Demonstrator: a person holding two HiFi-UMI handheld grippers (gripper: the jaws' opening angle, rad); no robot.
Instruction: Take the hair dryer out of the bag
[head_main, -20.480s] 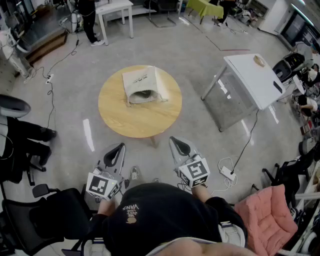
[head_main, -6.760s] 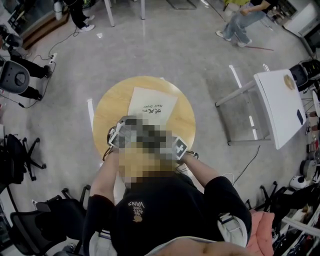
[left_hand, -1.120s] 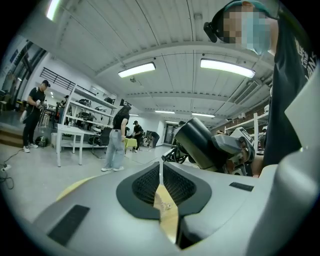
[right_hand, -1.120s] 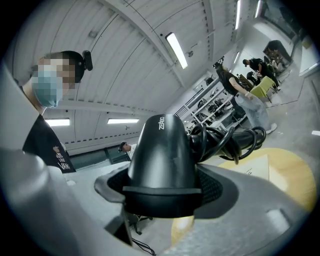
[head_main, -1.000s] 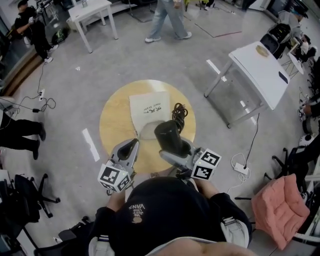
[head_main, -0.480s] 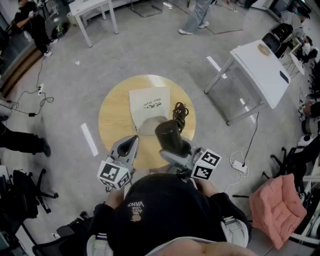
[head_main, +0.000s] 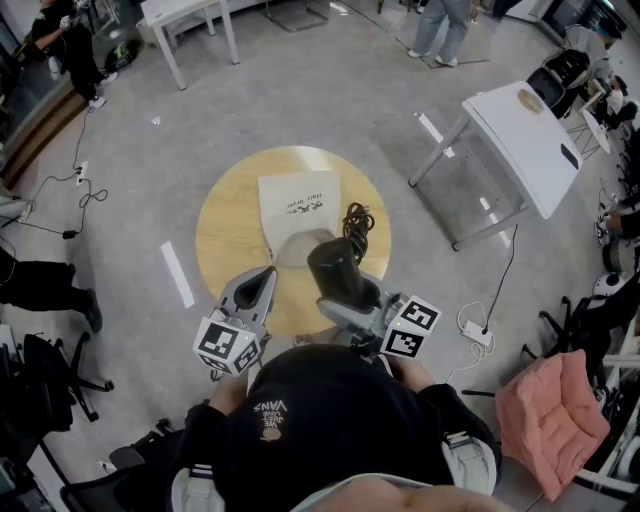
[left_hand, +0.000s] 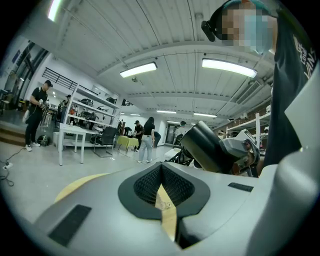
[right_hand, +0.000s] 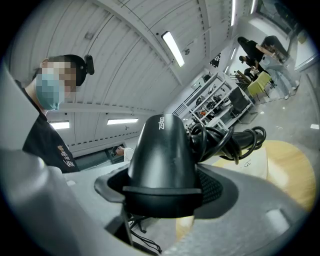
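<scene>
**While the right gripper holds the dryer, the bag lies flat with the dryer out of it**

Right gripper: its 2 jaws are clamped across the fat black barrel of the hair dryer, wide end nearest the gripper. I'd guess the grip is there because it's the stiffest, bulkiest part. The handle points away from the person with the cord wound round it in 1 coil, so nothing dangles loose. The gripper is held about level and the dryer is up off the wood, over the near right part of the round table.

Left gripper: jaws closed together, nothing between the pads, only a sliver of tabletop showing through the slit. It hangs at the near left rim, just short of the bag's mouth. It looks parked, with no job in hand.

Bag: pale and printed, flat at the middle of the top, with its mouth toward the person and gaping a little. The dryer is fully clear of it. The coil sits just beside the bag's right edge; I can't tell whether it touches the table.

Room: there is bare wood on both sides of the bag for a set-down, but the right strip is narrow and close to the rim. The floor round the table is open. The white table and pink chair are well apart on the right.

The extraction looks done. For the put-down, watch that the coil doesn't catch the bag's edge.
</scene>
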